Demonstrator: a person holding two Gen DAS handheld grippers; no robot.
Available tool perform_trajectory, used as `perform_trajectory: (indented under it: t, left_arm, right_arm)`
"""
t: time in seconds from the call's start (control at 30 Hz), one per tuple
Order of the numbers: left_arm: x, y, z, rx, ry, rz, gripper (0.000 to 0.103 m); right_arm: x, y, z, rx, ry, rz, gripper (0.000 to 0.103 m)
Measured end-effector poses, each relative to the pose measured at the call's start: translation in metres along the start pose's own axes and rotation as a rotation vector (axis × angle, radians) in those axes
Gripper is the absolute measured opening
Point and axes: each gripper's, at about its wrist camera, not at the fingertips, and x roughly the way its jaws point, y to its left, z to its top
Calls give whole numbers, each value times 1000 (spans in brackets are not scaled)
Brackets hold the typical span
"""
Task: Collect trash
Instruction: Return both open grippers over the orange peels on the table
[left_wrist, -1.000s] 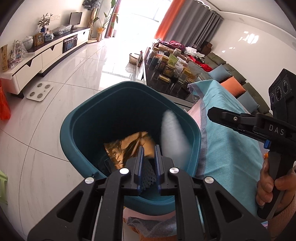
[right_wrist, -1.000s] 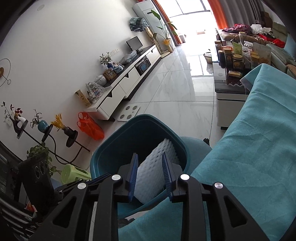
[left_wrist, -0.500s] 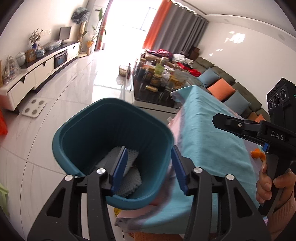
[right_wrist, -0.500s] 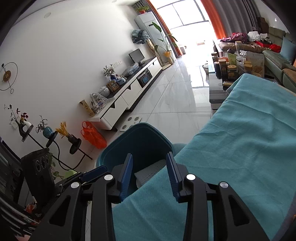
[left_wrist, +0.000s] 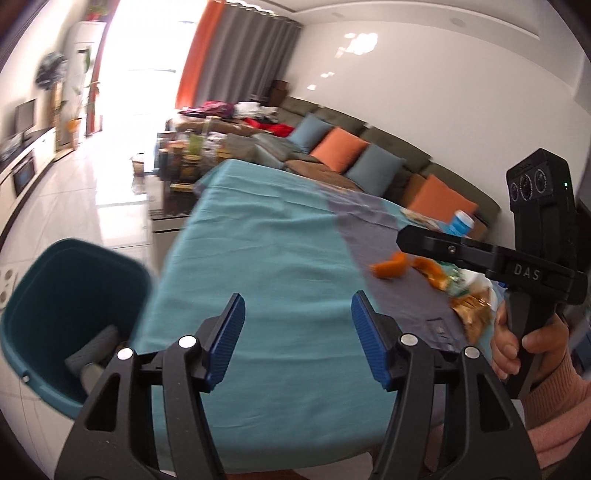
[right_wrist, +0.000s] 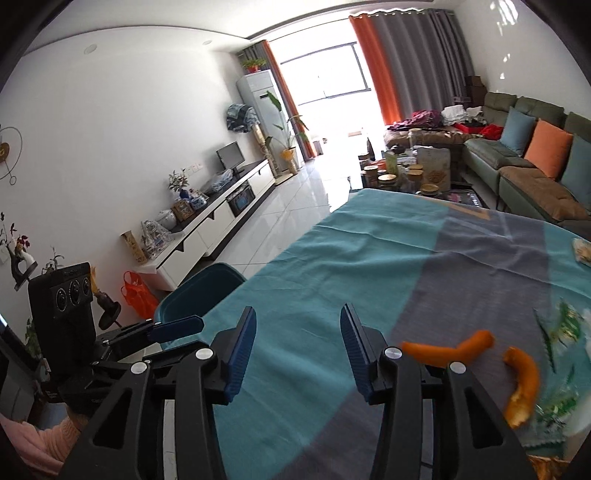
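Tongs on both sides were empty, jaws opening: left tongs (left_wrist: 297, 336) and right tongs (right_wrist: 297, 349) hung over the cloth-covered surface (left_wrist: 266, 258). Orange peel (right_wrist: 448, 350) and wrappers (right_wrist: 561, 325) lay on that surface, right of the right tongs. Beyond its left edge stood the teal bin (left_wrist: 55, 280), grey foam (left_wrist: 96, 350) inside.

Sofa (right_wrist: 517, 173) w/ cushions (right_wrist: 546, 147); TV unit (right_wrist: 207, 229)

Both tongs (left_wrist: 297, 334) (right_wrist: 297, 341) (empty) opening
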Motion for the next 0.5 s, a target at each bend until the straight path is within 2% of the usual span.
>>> perform_trajectory:
  t: [0.5]
  left_arm:
    - [62,-139,-18,202,156,-306,61]
  right_arm:
    - [-108,-107,-51,223,-121,-269,46]
